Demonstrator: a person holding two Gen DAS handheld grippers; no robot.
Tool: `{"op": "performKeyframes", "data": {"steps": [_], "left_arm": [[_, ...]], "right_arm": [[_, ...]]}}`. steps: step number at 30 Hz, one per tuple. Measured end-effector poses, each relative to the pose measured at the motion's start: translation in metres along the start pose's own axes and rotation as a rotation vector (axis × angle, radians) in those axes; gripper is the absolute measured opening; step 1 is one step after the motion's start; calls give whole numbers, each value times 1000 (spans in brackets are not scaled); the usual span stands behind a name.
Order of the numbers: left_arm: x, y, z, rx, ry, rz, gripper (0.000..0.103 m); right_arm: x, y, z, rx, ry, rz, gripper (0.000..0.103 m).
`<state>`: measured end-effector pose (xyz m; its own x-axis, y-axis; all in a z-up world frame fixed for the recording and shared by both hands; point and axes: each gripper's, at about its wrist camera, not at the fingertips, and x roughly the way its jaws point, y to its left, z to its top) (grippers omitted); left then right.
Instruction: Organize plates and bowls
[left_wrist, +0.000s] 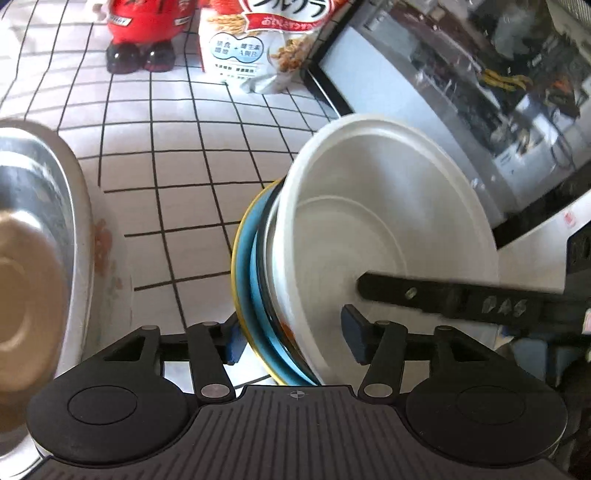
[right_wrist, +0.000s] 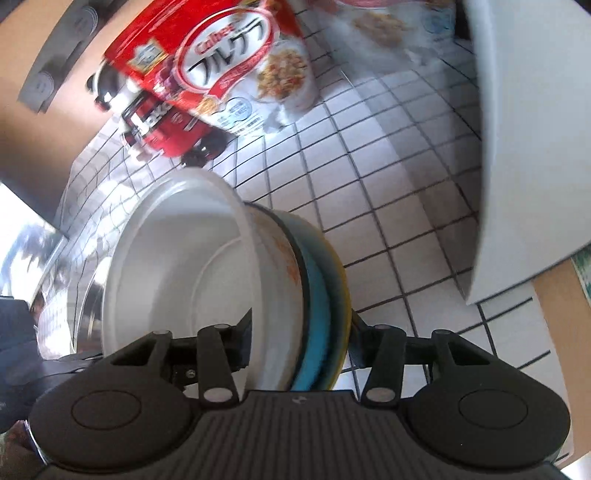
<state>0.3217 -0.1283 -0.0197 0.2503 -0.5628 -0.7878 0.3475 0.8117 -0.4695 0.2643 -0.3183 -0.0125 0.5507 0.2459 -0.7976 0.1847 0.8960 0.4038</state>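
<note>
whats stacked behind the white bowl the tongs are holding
Behind the white bowl sits a dish with orange markings, then a blue plate with a yellow rim. Only their edges show; their faces are covered, so any further pieces cannot be seen.

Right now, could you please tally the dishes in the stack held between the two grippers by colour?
White plastic bowl: 1
White dish with orange pattern: 1
Blue plate with yellow rim: 1
Total: 3, as far as the edges show; a dark edge between them may be another dish.
</note>
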Motion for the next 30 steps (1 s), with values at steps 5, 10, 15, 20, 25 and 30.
{"op": "performKeyframes", "data": {"steps": [5, 10, 15, 20, 25, 30], "left_arm": [[7, 11, 7, -80, 50, -40, 56], [13, 15, 13, -118, 138, -55, 55], [15, 13, 17, -152, 191, -28, 55], [16, 12, 19, -191, 221, 1, 55], [14, 3, 17, -157, 205, 41, 55], [13, -6, 13, -107, 186, 68, 53]], "right_arm": [[7, 0, 7, 9, 30, 1, 52], [8, -5, 12, 34, 11, 19, 52], [8, -5, 15, 11, 2, 25, 52], [8, -3, 14, -26, -21, 16, 52], [6, -1, 10, -52, -35, 2, 52], [5, -4, 4, -36, -17, 20, 51]]}}
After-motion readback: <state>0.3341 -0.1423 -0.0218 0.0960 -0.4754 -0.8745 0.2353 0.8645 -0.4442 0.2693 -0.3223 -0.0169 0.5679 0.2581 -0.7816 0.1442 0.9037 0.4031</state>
